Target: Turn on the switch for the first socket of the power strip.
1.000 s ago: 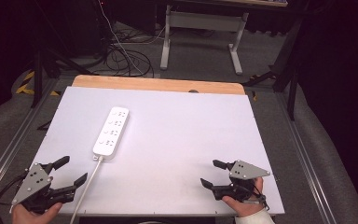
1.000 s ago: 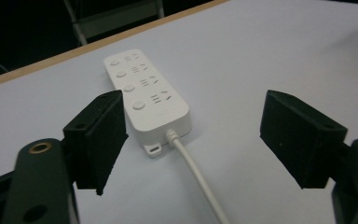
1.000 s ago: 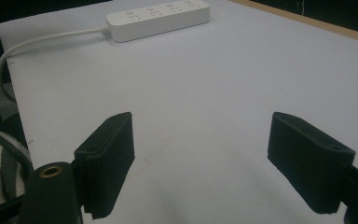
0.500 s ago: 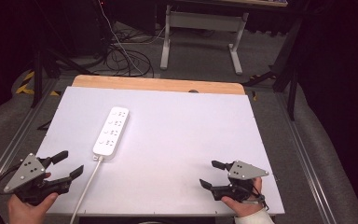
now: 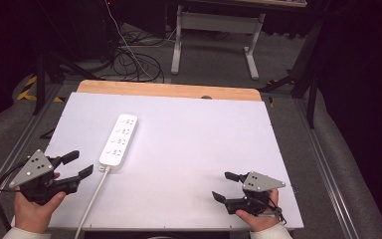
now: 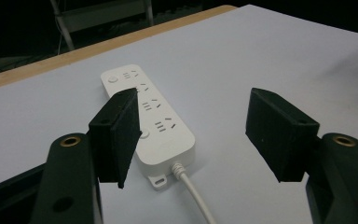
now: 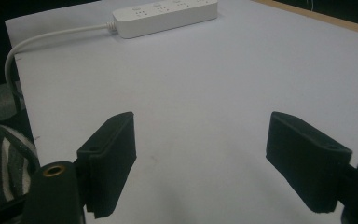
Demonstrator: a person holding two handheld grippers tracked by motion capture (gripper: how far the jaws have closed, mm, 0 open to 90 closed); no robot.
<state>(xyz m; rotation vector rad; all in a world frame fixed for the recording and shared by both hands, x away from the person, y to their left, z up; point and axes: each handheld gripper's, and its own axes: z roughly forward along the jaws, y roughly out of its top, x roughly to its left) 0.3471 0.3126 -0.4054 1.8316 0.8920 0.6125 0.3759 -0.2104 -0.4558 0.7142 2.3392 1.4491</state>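
High view showed the power strip lying on the table's left half, its cord running to the near edge. The left gripper hovered just beside the strip's near end, its jaws apart, just closing, holding nothing. The right gripper stood well apart, wide open and empty.

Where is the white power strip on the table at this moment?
In the high view, the white power strip lies on the left half of the white table, just ahead of the left claw, its cord toward the near edge.
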